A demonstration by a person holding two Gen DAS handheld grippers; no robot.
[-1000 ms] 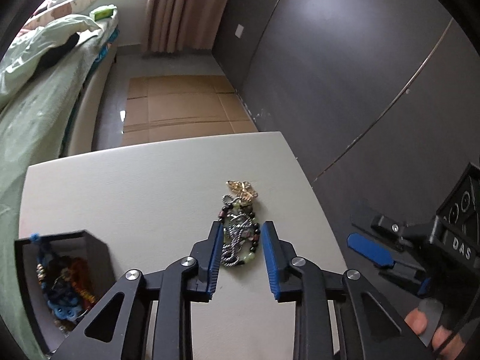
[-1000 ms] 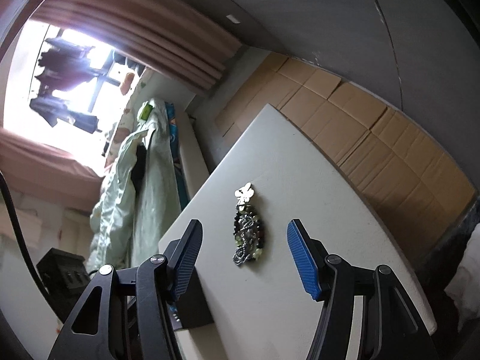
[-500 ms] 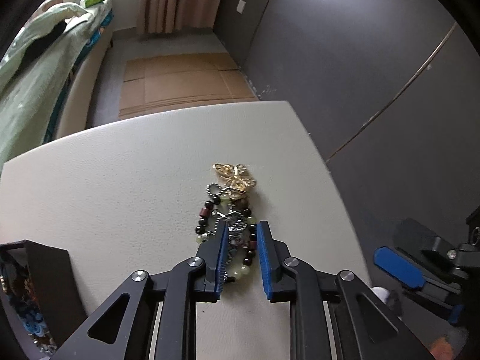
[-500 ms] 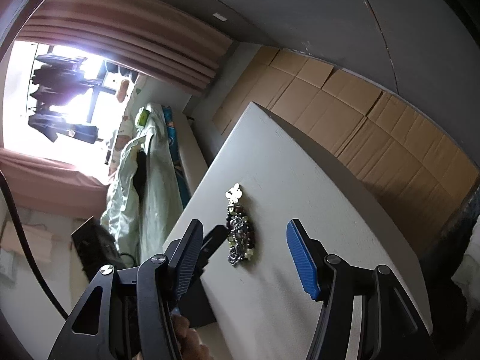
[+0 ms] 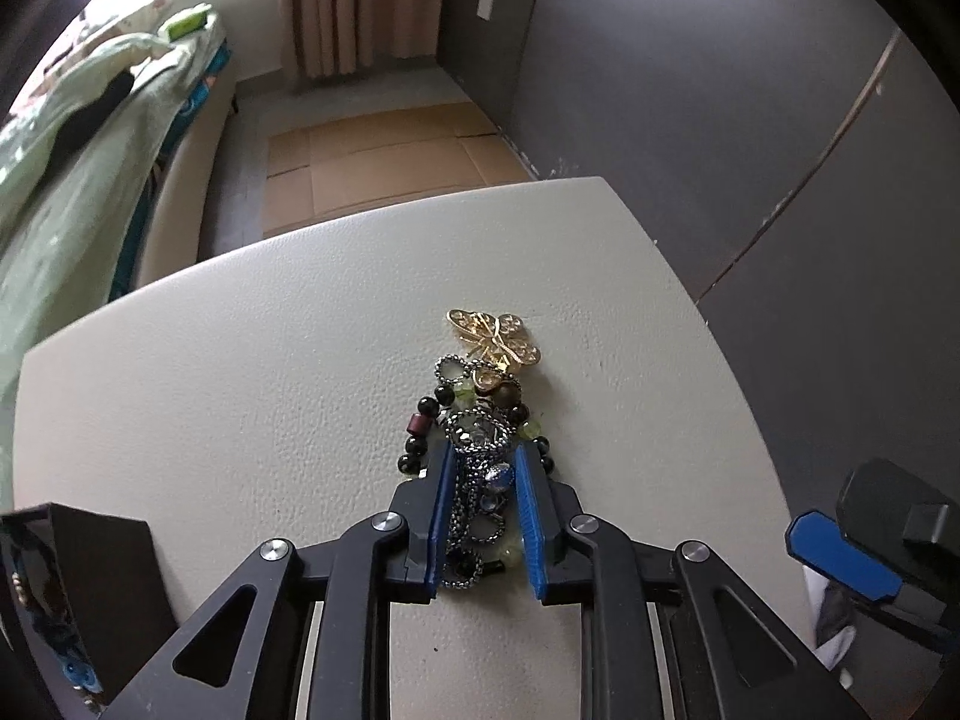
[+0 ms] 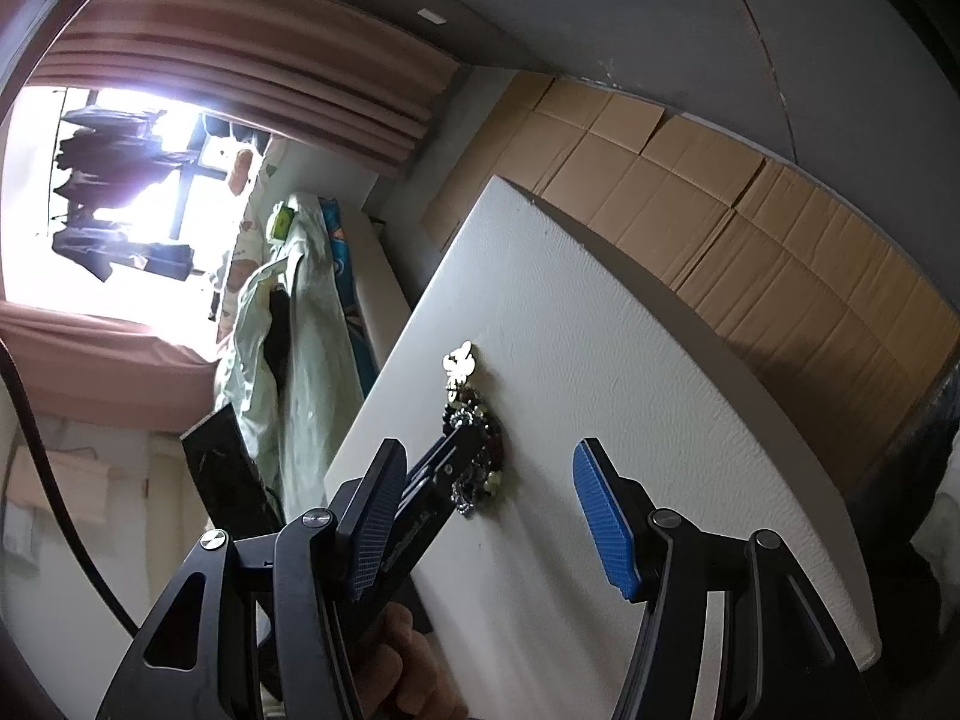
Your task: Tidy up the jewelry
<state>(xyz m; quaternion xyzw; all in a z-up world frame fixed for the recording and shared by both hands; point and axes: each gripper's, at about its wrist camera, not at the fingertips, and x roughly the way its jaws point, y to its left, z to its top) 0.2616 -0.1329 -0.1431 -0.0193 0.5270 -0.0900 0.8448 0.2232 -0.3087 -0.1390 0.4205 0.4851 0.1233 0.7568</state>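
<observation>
Straddling jewelry pile (image 5: 480,456), seemingly mid-table (image 5: 240,396)

Tangled beaded and chain jewelry pile (image 5: 480,450) with gold butterfly brooch (image 5: 495,339) lies on the table (image 5: 240,396)

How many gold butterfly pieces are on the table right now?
1: the gold butterfly lies at the far end of the jewelry pile on the table. Others may be buried in the pile.

Left tool (image 5: 483,519): black skeletal arms with triangular cutouts, silver round screws at pivots, ribbed blue pads (image 5: 442,516). Right tool (image 6: 489,525): same build, blue ribbed pads (image 6: 603,519), silver screws.
</observation>
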